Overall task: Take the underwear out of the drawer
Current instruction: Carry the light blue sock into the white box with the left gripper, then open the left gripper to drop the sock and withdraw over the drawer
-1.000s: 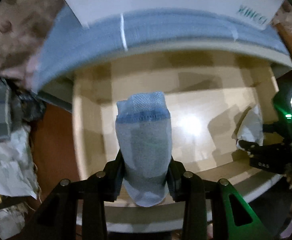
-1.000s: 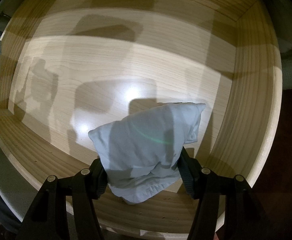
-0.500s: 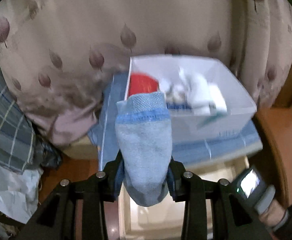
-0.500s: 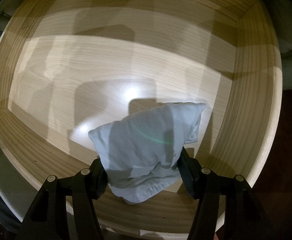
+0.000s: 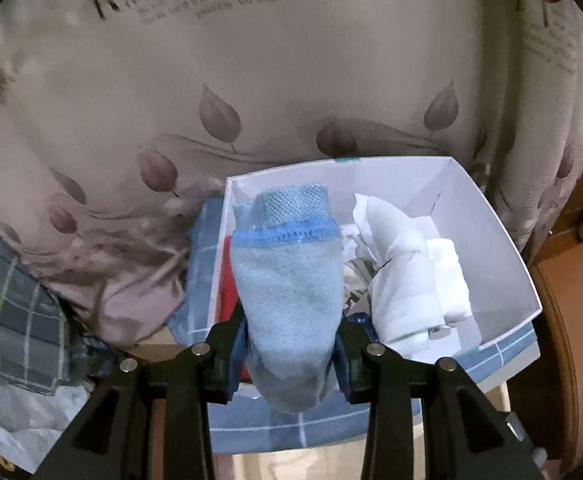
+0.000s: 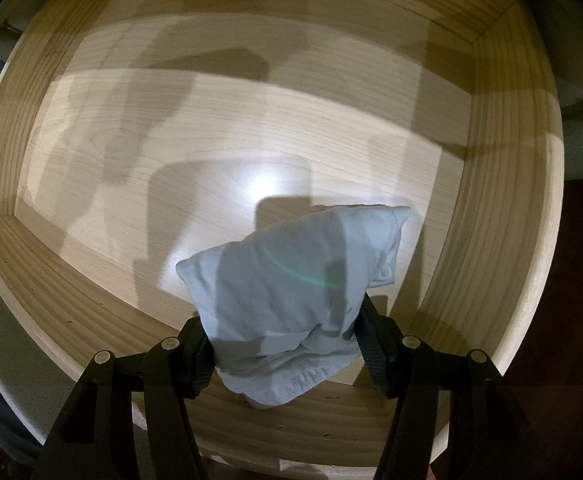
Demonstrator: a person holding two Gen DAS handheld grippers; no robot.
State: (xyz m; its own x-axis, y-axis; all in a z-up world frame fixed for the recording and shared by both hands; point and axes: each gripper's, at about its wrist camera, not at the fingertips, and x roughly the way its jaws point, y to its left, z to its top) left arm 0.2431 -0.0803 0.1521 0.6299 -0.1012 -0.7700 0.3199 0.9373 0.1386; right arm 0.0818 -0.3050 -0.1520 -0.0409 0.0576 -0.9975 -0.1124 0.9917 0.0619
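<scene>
My left gripper [image 5: 291, 344] is shut on folded blue underwear [image 5: 287, 292] with a darker blue band and holds it over a white box [image 5: 487, 224]. The box holds white folded garments [image 5: 411, 280] and something red [image 5: 227, 284]. My right gripper [image 6: 283, 344] is shut on pale blue-grey folded underwear [image 6: 291, 288] and holds it inside the wooden drawer [image 6: 491, 240], near its front right corner. The drawer floor around it is bare wood.
The white box sits on a blue checked cloth [image 5: 291, 424]. Behind it lies a beige leaf-print bedcover [image 5: 291, 92]. A grey plaid fabric [image 5: 7, 296] is at the left. A brown wooden frame [image 5: 567, 300] is at the right.
My left gripper has lifted the blue underwear out of the drawer and swung up over the white box. My right gripper has stayed still in the drawer with its garment.
</scene>
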